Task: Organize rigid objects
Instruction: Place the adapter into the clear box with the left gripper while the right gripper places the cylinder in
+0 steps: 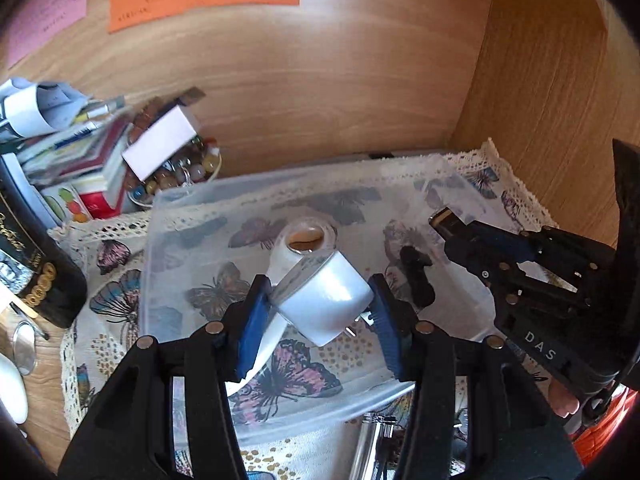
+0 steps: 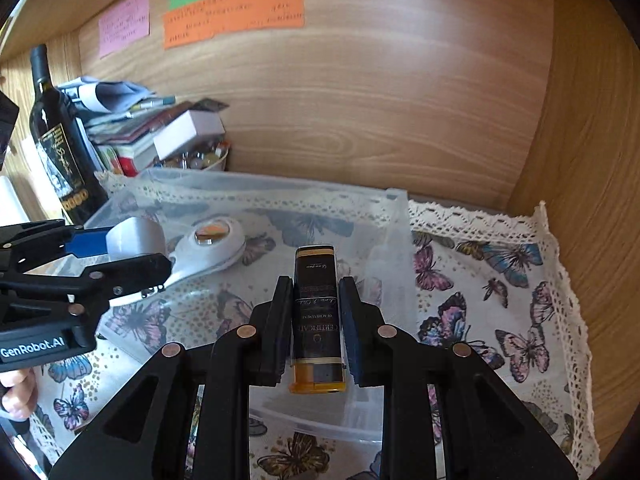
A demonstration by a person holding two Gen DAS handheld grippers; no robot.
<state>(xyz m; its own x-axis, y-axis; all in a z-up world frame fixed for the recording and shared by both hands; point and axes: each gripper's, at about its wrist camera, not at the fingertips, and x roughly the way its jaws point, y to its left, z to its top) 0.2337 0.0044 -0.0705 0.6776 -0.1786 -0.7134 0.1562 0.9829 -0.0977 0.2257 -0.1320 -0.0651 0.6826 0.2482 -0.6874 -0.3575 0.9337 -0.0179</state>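
Observation:
My left gripper (image 1: 320, 304) is shut on a white plug-in adapter (image 1: 326, 300) and holds it above a clear plastic bin (image 1: 180, 200). A white magnifier with a round lens (image 1: 306, 240) lies in the bin under it. My right gripper (image 2: 316, 312) is shut on a black and amber lighter (image 2: 318, 320), held over the bin's right part (image 2: 400, 216). The left gripper with the adapter (image 2: 136, 238) shows at the left of the right wrist view, next to the magnifier (image 2: 212, 244). The right gripper (image 1: 452, 226) shows at the right of the left wrist view.
The bin stands on a butterfly-print cloth (image 2: 500, 288) inside a wooden cupboard (image 2: 400, 100). A dark wine bottle (image 2: 60, 148), a pile of books and papers (image 2: 128, 124) and a bowl of beads (image 1: 180, 172) stand at the back left. Coloured notes (image 2: 236, 12) hang on the back wall.

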